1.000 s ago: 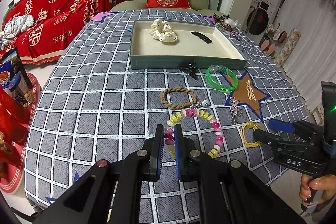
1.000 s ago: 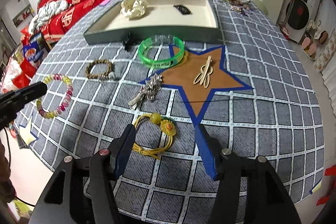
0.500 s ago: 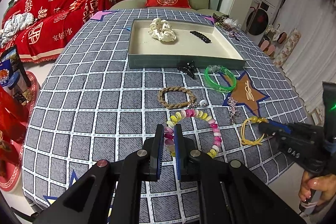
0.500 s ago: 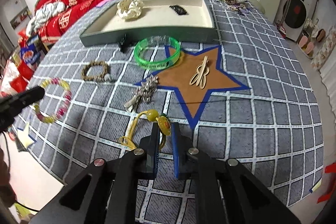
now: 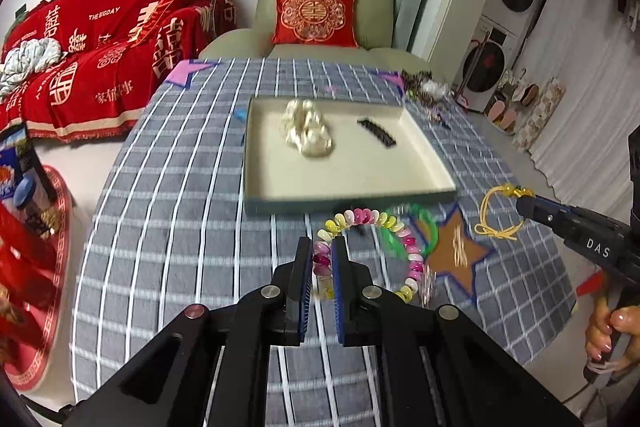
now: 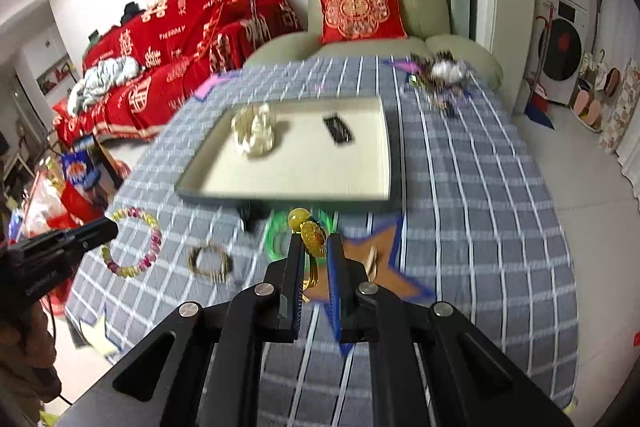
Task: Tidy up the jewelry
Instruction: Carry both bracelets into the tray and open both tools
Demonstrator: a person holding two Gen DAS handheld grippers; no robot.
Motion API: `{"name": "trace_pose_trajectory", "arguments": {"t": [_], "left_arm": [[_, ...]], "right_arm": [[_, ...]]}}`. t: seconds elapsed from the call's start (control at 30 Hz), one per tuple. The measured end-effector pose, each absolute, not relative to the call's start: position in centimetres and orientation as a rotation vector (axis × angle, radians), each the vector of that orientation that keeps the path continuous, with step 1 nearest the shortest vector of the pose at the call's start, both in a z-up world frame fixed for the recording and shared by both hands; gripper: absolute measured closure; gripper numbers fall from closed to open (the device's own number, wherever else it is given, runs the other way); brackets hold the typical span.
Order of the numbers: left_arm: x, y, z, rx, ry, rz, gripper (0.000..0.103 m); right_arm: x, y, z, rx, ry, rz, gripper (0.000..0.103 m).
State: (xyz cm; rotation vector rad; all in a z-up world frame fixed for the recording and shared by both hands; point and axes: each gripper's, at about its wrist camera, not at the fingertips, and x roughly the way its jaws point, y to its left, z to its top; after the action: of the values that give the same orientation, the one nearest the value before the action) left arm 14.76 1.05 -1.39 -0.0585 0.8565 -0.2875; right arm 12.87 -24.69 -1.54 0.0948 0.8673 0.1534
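Note:
My left gripper [image 5: 322, 247] is shut on a bracelet of pink and yellow beads [image 5: 400, 231], which hangs lifted above the checked cloth. My right gripper [image 6: 314, 247] is shut on a yellow cord bracelet with amber beads [image 6: 310, 233], also held off the cloth. Each gripper shows in the other's view: the right gripper [image 5: 524, 205] with the yellow cord bracelet [image 5: 486, 211], the left gripper [image 6: 108, 229] with the beaded bracelet [image 6: 154, 243]. Ahead lies the shallow tray [image 5: 348, 199] [image 6: 280, 197], holding a white scrunchie [image 6: 256, 131] and a black clip [image 6: 338, 129].
On the cloth near the tray's front lie a green bangle [image 6: 276, 235], a brown braided bracelet [image 6: 210, 261] and a gold hair clip [image 5: 458, 247] on a brown star patch [image 5: 452, 275]. A jewelry pile [image 6: 444, 73] sits at the far right corner. An armchair stands behind the table.
The right gripper closed on the yellow cord bracelet, then rose with it. The left gripper, still shut on the beaded bracelet, lifted it off the cloth toward the tray.

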Motion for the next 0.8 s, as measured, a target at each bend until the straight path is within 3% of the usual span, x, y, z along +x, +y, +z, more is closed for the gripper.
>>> {"name": "trace_pose_trajectory", "arguments": {"t": [0.33, 0.8], "left_arm": [[24.4, -1.2, -1.2, 0.007, 0.850, -0.240, 0.085], [34.7, -3.3, -8.8, 0.006, 0.995, -0.183, 0.085]], "right_arm": [[23.3, -25.1, -0.1, 0.126, 0.871, 0.167, 0.091], [34.0, -23.3, -7.8, 0.195, 0.979, 0.199, 0.091]]}}
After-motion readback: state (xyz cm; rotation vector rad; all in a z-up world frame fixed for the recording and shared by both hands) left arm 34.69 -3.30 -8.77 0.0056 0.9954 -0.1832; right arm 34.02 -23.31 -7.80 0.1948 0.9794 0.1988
